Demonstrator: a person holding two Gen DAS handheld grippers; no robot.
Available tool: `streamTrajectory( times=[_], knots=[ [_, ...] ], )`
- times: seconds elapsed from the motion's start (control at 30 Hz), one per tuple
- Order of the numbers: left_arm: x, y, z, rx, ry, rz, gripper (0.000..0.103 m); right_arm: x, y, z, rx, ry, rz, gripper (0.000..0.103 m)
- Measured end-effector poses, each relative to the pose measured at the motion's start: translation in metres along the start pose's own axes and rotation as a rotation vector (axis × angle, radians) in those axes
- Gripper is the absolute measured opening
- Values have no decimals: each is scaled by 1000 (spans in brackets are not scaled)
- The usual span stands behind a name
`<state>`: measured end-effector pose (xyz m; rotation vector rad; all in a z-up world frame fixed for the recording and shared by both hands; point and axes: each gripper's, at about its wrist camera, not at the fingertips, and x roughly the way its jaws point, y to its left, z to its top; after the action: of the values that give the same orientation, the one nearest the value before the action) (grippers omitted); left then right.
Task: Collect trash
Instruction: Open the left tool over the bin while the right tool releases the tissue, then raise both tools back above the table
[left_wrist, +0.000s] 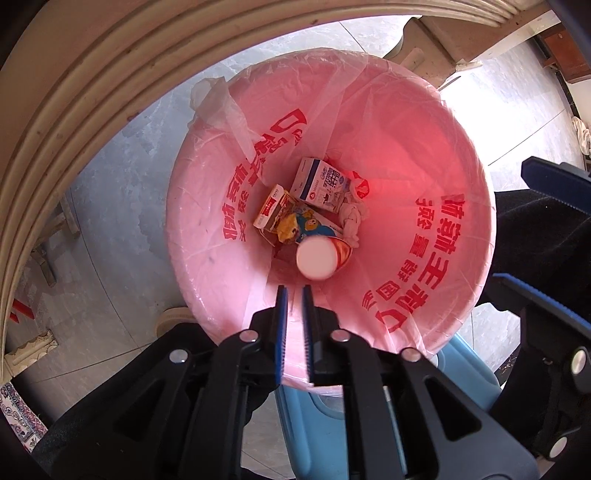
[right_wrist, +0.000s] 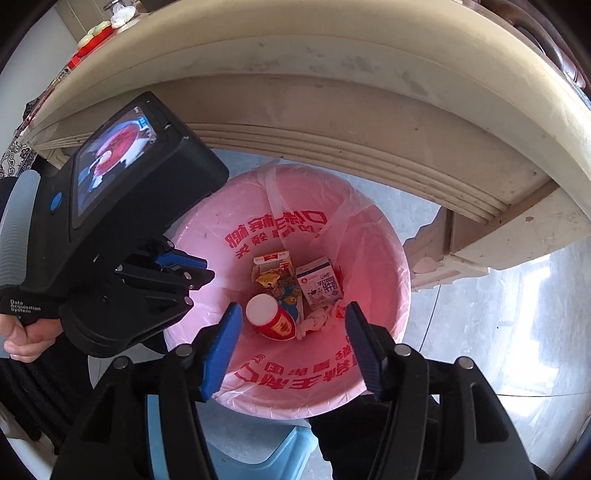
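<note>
Under the table edge, binned bottle lies cap-up.

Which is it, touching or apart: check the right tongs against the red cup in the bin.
Apart. The right wrist view shows the right tongs spread open above the bin, empty, with the red cup lying far below on the bottom.

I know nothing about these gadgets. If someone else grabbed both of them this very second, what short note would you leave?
Left gripper: nearly shut, holding nothing, over the pink-lined round trash bin.
Right gripper: wide open, empty, above the same bin.
In the bin: white-and-blue milk carton, small red-and-white carton, yellow-and-blue snack wrapper, red cup with white lid, crumpled white tissue.
Done: these five pieces are inside.
Left: these views show no loose trash; the cream table top is barely visible, so check it.
</note>
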<state>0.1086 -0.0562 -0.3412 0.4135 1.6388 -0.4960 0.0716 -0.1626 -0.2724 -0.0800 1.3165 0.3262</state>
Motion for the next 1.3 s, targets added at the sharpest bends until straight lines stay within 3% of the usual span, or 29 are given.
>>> streamTrajectory(
  times=[0.07,0.23,0.47,0.7,0.83,0.9,1.0,1.07,1.2,1.27,1.3],
  knots=[
    [-2,0,0,6,-9,6,27,-1,-1,0,3,-2,0,58],
    [-6,-2,-1,19,-20,17,35,-5,1,1,1,-10,3,58],
    [-20,-5,-8,30,-48,14,60,-15,4,0,-3,-27,0,59],
    [-47,-12,-32,18,-83,45,73,-49,12,-8,15,-90,12,84],
    [-80,-10,-60,-19,-134,-25,73,-91,22,-16,12,-176,5,85],
    [-105,-6,-75,-31,-180,-57,73,-120,28,-18,-5,-242,-22,86],
    [-160,6,-90,-35,-301,-3,73,-169,34,-15,-27,-352,-35,94],
    [-204,16,-98,-35,-403,13,80,-203,35,-7,-35,-404,-12,96],
    [-293,34,-113,-13,-620,13,87,-258,31,23,-21,-444,60,96],
    [-329,41,-118,6,-682,-7,96,-282,27,39,-22,-455,75,96],
    [-343,44,-118,12,-694,-8,96,-295,26,46,-29,-469,75,96]
  ],
)
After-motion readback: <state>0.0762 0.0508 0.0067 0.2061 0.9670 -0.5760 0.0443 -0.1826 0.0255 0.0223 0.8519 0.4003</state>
